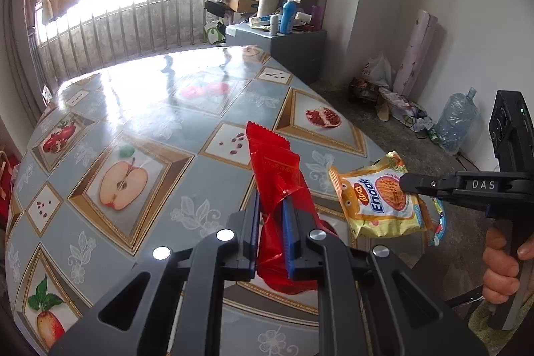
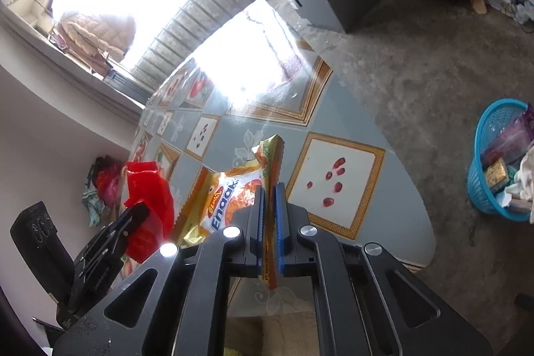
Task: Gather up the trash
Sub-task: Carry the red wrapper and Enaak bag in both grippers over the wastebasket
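- Left wrist view: the left gripper point(image 1: 271, 209) has its blue-padded fingers point(image 1: 255, 232) pinching a red wrapper point(image 1: 272, 175). The wrapper passes between the pads, its crimped end rising beyond the fingertips and its crumpled lower part bulging back behind them, above the surface point(image 1: 133, 129) with its fruit-print cover.
- To the right of these fingers, the right gripper point(image 1: 409, 182) comes in sideways from the frame edge, its black tip closed on a yellow noodle packet point(image 1: 370, 199) that hangs over the surface's edge. A hand point(image 1: 500, 269) grips its handle at lower right.
- Well beyond the fingers, a grey cabinet point(image 1: 293, 45) with bottles on top stands near the window railing, and a water jug point(image 1: 455, 119) sits on the floor by the wall.
- Right wrist view: the right gripper point(image 2: 269, 206) has its fingers point(image 2: 282, 222) pressed nearly together on the folded edge of the yellow noodle packet point(image 2: 230, 196), which spreads out to the left of the fingertips, above the surface point(image 2: 233, 135).
- Further left of these fingers, the left gripper point(image 2: 140, 212) holds the red wrapper point(image 2: 150, 189).
- Far to the right of the fingers, a blue basket point(image 2: 480, 186) holding mixed rubbish stands on the floor point(image 2: 417, 72).
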